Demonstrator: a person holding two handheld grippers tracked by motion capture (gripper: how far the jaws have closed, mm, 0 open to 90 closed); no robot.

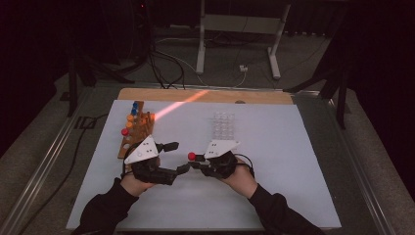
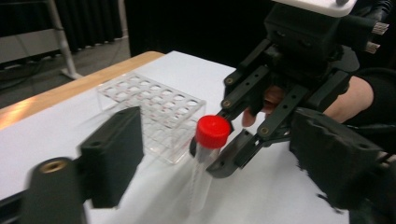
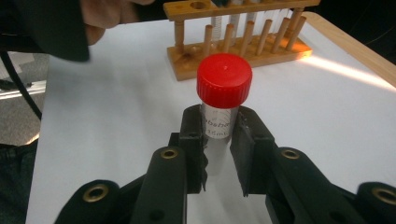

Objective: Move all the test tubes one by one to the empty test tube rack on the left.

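Red-capped tube (image 3: pixel 223 93) clamped upright in right gripper (image 3: pixel 218 140) jaws, left gripper (image 2: pixel 224 154) jaws apart (tube between them), clear rack (image 2: pixel 154 112) behind

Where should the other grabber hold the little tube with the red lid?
Probably the clear body below the right gripper, coming from the side. The tube stands upright, its red lid on top and its lower length bare, between the left gripper's open jaws.

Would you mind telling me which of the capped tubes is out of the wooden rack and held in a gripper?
The red-capped tube: the right gripper clamps it below the cap, over the white table. The blue- and orange-capped ones still stand in the wooden rack.
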